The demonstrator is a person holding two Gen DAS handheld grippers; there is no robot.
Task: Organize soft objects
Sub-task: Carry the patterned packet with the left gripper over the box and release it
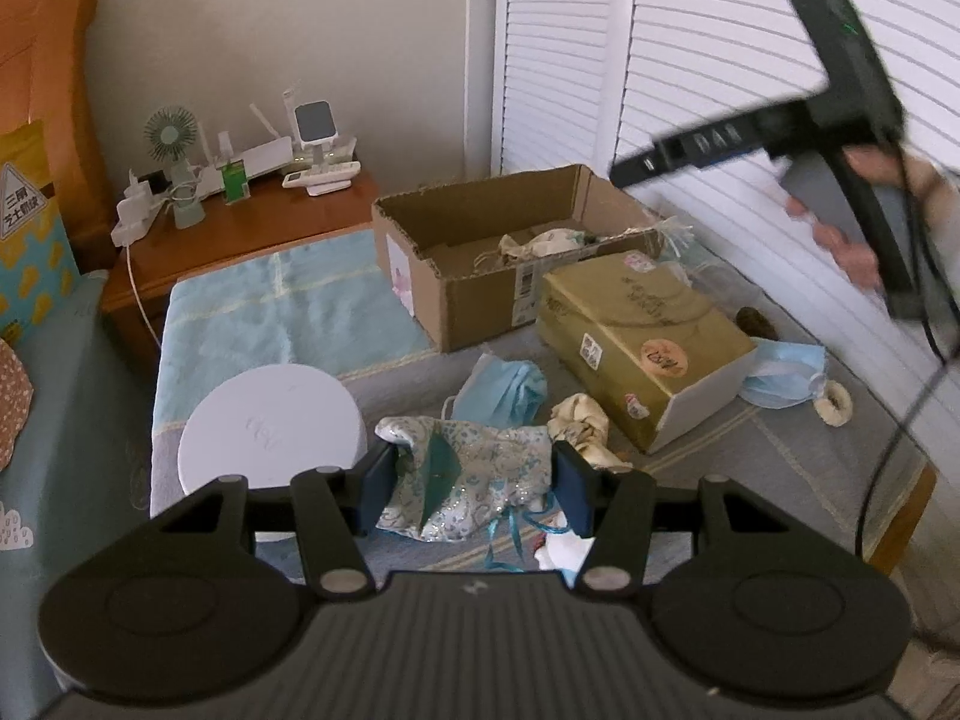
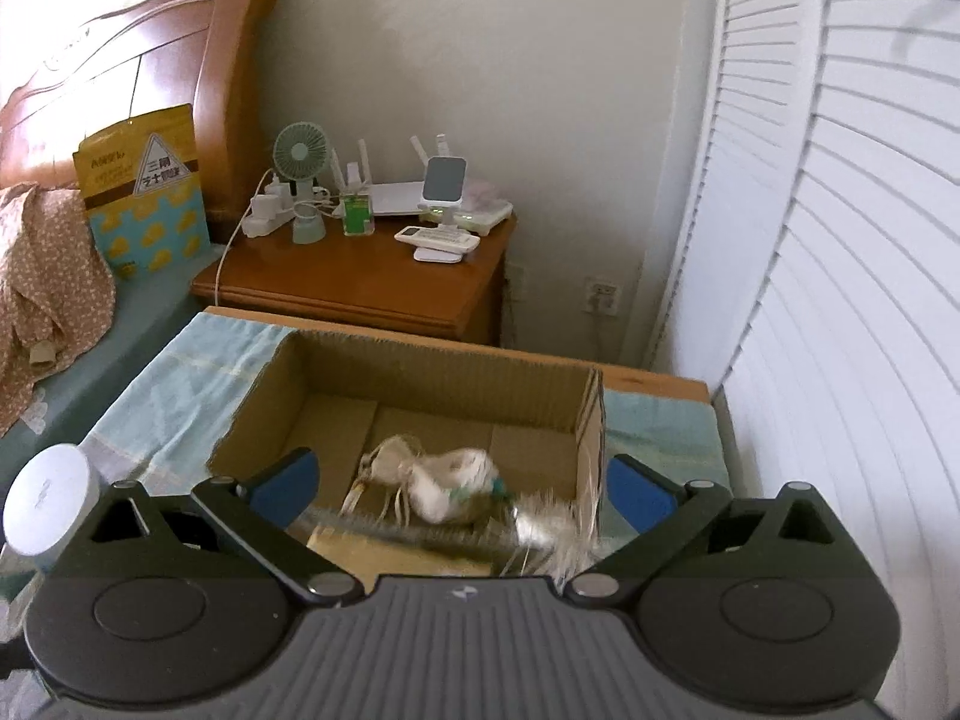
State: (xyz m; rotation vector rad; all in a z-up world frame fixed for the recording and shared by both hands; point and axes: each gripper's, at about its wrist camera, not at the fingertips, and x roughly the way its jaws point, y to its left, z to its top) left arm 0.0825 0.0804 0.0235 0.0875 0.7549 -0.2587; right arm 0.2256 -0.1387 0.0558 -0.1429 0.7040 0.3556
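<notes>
My left gripper (image 1: pixel 474 480) is shut on a teal and silver patterned drawstring pouch (image 1: pixel 480 468), just above the grey bed cover. My right gripper (image 2: pixel 465 480) stands wide open over the open cardboard box (image 2: pixel 420 378), with neither pad touching anything. A cream pouch (image 2: pixel 444 480) lies on the box floor. A blurred silvery pouch (image 2: pixel 540 525) is at the box's near right corner. In the left wrist view, the right gripper (image 1: pixel 636 167) hangs in a hand (image 1: pixel 852 240) over the box (image 1: pixel 480 294).
A gold carton (image 1: pixel 642 342) lies right of the box. Blue face masks (image 1: pixel 504 390) (image 1: pixel 786 372), a cream cloth (image 1: pixel 579 420) and a fluffy scrunchie (image 1: pixel 834 402) are scattered around it. A white round lid (image 1: pixel 270 432) sits left. Behind stands a wooden nightstand (image 2: pixel 360 282) with gadgets; louvred doors (image 2: pixel 840 300) are right.
</notes>
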